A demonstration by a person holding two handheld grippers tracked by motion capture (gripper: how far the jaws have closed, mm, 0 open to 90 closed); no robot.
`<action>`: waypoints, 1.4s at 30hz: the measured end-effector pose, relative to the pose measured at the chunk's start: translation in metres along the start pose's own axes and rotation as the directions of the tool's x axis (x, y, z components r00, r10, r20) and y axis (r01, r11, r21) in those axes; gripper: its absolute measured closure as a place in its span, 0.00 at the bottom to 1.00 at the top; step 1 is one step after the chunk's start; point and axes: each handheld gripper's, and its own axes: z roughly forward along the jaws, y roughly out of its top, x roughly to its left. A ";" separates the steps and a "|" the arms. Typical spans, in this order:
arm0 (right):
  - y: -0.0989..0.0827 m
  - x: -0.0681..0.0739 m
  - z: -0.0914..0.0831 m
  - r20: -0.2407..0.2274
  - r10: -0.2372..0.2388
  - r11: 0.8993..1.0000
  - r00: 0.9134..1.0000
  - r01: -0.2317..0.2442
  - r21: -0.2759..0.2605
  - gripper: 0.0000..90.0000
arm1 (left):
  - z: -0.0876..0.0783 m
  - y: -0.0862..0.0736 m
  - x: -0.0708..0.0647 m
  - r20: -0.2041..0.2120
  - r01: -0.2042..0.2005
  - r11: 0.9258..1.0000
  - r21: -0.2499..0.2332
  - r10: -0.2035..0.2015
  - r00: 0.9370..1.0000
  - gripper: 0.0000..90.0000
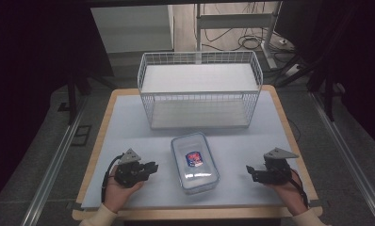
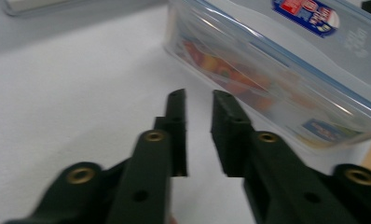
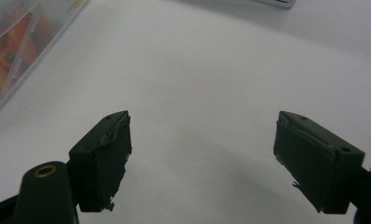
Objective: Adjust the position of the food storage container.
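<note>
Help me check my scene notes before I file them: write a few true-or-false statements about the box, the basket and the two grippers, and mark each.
1. The lidded plastic box lies between the two grippers. True.
2. The wire basket holds the box. False: the box lies on the table in front of it.
3. The right gripper has its jaws wide apart. True.
4. The left gripper grips the box. False: its jaws stand slightly apart beside the box, holding nothing.
5. The box's lid is off. False: it is on.
</note>
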 end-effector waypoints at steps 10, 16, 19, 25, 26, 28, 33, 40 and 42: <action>0.000 0.000 0.000 0.004 -0.006 1.000 1.000 0.006 0.005 0.21 | 0.003 -0.001 -0.015 0.081 -0.046 0.998 0.051 0.042 0.996 1.00; 0.000 0.002 0.001 0.004 -0.005 1.000 1.000 0.005 0.012 0.22 | 0.016 -0.004 -0.032 0.125 -0.089 0.992 0.093 0.077 0.989 1.00; 0.002 0.003 0.000 0.004 -0.005 1.000 1.000 0.005 0.005 0.22 | 0.022 -0.006 -0.042 0.153 -0.125 0.985 0.117 0.107 0.982 1.00; 0.001 0.003 0.001 0.003 -0.005 1.000 1.000 0.005 0.012 0.22 | 0.030 -0.007 -0.053 0.194 -0.160 0.976 0.145 0.131 0.972 1.00; 0.001 0.003 0.001 0.000 -0.005 1.000 1.000 0.005 0.013 0.22 | 0.033 -0.007 -0.058 0.206 -0.175 0.973 0.152 0.142 0.968 1.00; 0.001 0.003 0.001 -0.001 -0.004 1.000 1.000 0.004 0.014 0.22 | 0.034 -0.007 -0.060 0.212 -0.182 0.971 0.155 0.147 0.966 1.00; 0.001 0.002 0.001 0.001 -0.002 1.000 1.000 0.002 0.016 0.22 | 0.039 -0.006 -0.064 0.208 -0.195 0.967 0.165 0.159 0.965 1.00; 0.001 0.002 0.001 0.001 -0.003 1.000 1.000 0.003 0.017 0.22 | 0.041 -0.006 -0.065 0.213 -0.185 0.969 0.162 0.149 0.966 1.00; 0.001 0.002 0.001 0.000 -0.002 1.000 1.000 0.002 0.018 0.22 | 0.042 -0.005 -0.066 0.215 -0.187 0.969 0.164 0.150 0.965 1.00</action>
